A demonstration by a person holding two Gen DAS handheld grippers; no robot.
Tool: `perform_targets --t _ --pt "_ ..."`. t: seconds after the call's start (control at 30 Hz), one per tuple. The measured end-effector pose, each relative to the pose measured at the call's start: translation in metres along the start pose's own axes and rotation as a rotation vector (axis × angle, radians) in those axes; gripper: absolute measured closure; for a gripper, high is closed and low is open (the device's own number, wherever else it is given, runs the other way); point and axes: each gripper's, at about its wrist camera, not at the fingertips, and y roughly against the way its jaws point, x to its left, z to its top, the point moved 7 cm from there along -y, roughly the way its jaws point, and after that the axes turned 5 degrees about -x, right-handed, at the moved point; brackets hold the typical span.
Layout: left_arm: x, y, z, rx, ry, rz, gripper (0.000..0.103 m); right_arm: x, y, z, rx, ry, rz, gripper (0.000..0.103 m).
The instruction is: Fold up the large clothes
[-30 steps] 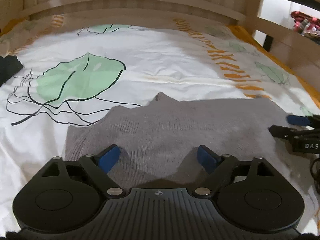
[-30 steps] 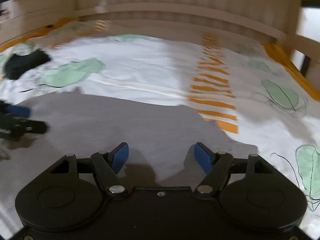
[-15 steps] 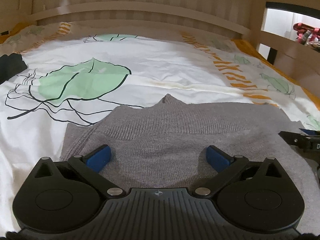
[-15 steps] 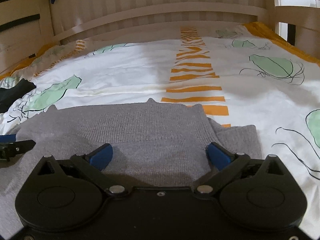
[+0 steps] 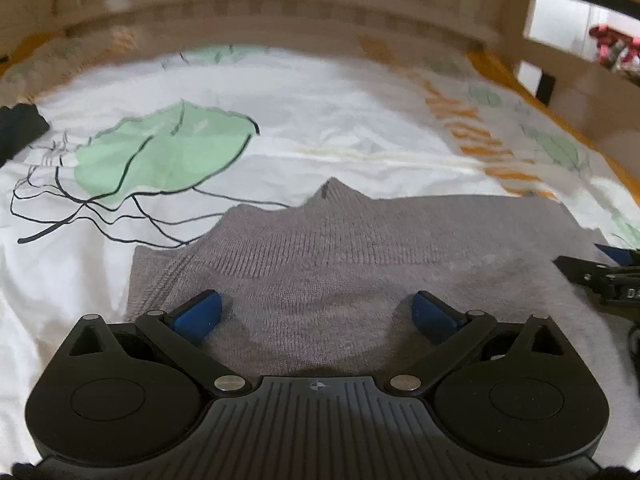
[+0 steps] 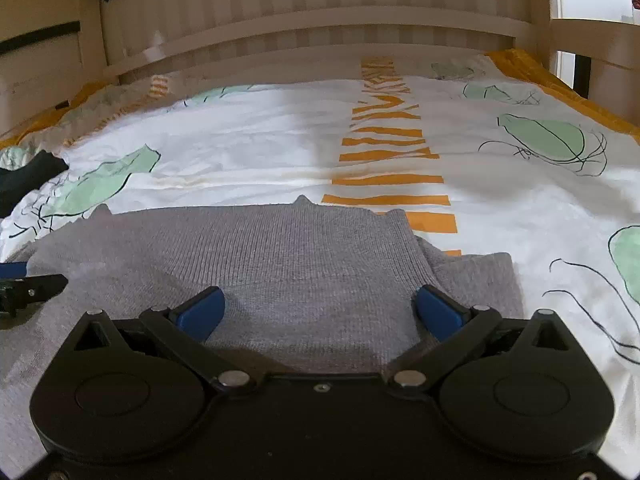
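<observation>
A grey knitted sweater (image 5: 340, 248) lies flat on the bed, its folded edge facing away from me; it also shows in the right wrist view (image 6: 280, 248). My left gripper (image 5: 318, 314) is open and empty, low over the sweater's left part. My right gripper (image 6: 320, 310) is open and empty, low over its right part, where a folded sleeve (image 6: 480, 276) sticks out. Each gripper's tip shows at the edge of the other view: the right one (image 5: 600, 272) and the left one (image 6: 24, 284).
The bed has a white cover (image 6: 260, 152) with green leaves and orange stripes. A wooden headboard (image 6: 320, 40) closes the far side and a rail (image 5: 580, 60) the right. A dark garment (image 6: 24, 176) lies at the far left of the bed.
Both grippers stay open over the sweater. The left wrist view has shifted slightly and is now blurred by motion. The right gripper has barely moved.
</observation>
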Motion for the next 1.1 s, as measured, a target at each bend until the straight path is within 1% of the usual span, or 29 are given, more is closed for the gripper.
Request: perform_targets --t 0.07,0.13,0.17,0.23,0.33,0.43,0.53,0.63,0.73,0.83,0.9,1.0,1.1 --pt "0.0 0.015 0.002 0.035 -0.011 -0.027 0.001 0.001 0.005 0.004 0.05 0.005 0.001 0.001" --pt "0.004 0.039 0.001 0.015 -0.016 -0.036 0.001 0.0 0.019 0.009 0.082 -0.019 0.02 0.001" --pt "0.007 0.052 -0.001 -0.004 -0.004 -0.039 0.001 -0.001 0.028 0.011 0.075 -0.037 0.036 0.001" --pt "0.017 0.08 -0.01 -0.031 0.052 -0.061 0.001 -0.006 0.059 0.016 0.02 -0.092 0.072 0.001" --pt "0.033 0.109 -0.028 -0.026 0.155 -0.078 0.001 -0.019 0.102 0.016 -0.025 -0.175 0.085 0.001" --pt "0.044 0.129 -0.055 0.002 0.226 -0.09 0.001 -0.032 0.142 0.002 -0.024 -0.238 0.09 0.001" --pt "0.047 0.14 -0.076 0.027 0.26 -0.095 0.001 -0.038 0.167 -0.019 0.006 -0.261 0.076 0.001" --pt "0.044 0.146 -0.094 0.042 0.308 -0.115 0.001 -0.044 0.184 -0.042 0.042 -0.337 0.073 0.001" --pt "0.043 0.144 -0.105 0.06 0.365 -0.142 0.001 -0.048 0.19 -0.063 0.083 -0.441 0.093 0.001" --pt "0.04 0.136 -0.104 0.051 0.363 -0.131 0.001 -0.045 0.18 -0.078 0.123 -0.477 0.11 0.001" --pt "0.039 0.127 -0.1 0.039 0.367 -0.13 0.001 -0.043 0.173 -0.081 0.116 -0.478 0.113 0.0" --pt "0.04 0.11 -0.092 0.032 0.39 -0.126 0.0 -0.042 0.157 -0.077 0.092 -0.525 0.161 0.0" --pt "0.041 0.093 -0.081 0.03 0.387 -0.113 0.0 -0.041 0.136 -0.072 0.06 -0.564 0.192 0.0"
